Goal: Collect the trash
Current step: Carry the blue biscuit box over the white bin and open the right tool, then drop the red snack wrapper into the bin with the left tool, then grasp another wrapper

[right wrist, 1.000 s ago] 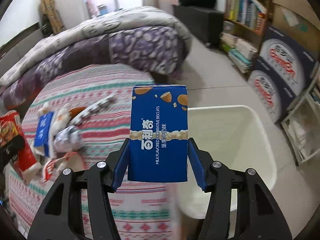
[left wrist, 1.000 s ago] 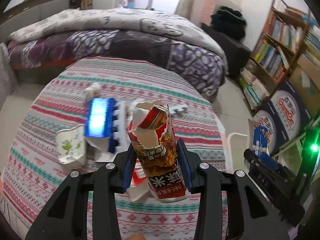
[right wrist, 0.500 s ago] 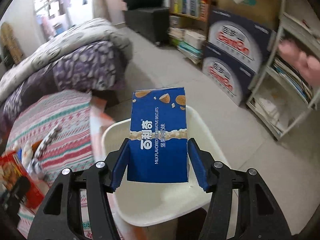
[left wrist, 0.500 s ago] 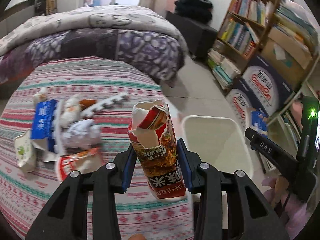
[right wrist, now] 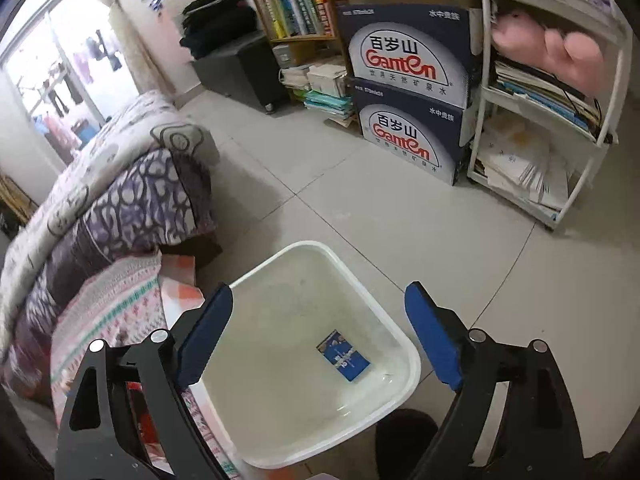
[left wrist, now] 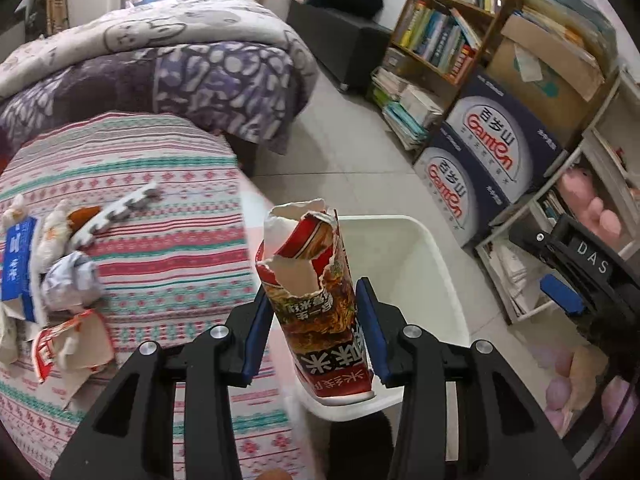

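A torn red noodle carton (left wrist: 316, 312) stands upright between the pads of my left gripper (left wrist: 312, 286), held over the near rim of the white bin (left wrist: 420, 248). The jaws are opening, but the carton has not dropped. My right gripper (right wrist: 318, 292) hangs above the white bin (right wrist: 280, 264), its jaws opening wide with nothing between them. The blue biscuit box (right wrist: 343, 356) lies flat on the bin's bottom. In the left wrist view the right gripper (left wrist: 580, 272) shows at the right edge.
A table with a striped patterned cloth (left wrist: 160, 200) holds more trash: a blue box (left wrist: 16, 264), crumpled paper (left wrist: 72, 280), a red-and-white wrapper (left wrist: 68, 344). A bed with quilts (left wrist: 180, 64) stands behind. Bookshelves (left wrist: 448, 32), stacked water cartons (right wrist: 408, 92) and a white rack (right wrist: 552, 120) line the tiled floor.
Both grippers swung from the table to over the bin. The right gripper opened and the blue biscuit box fell into the bin. The left jaws widened slightly around the carton.
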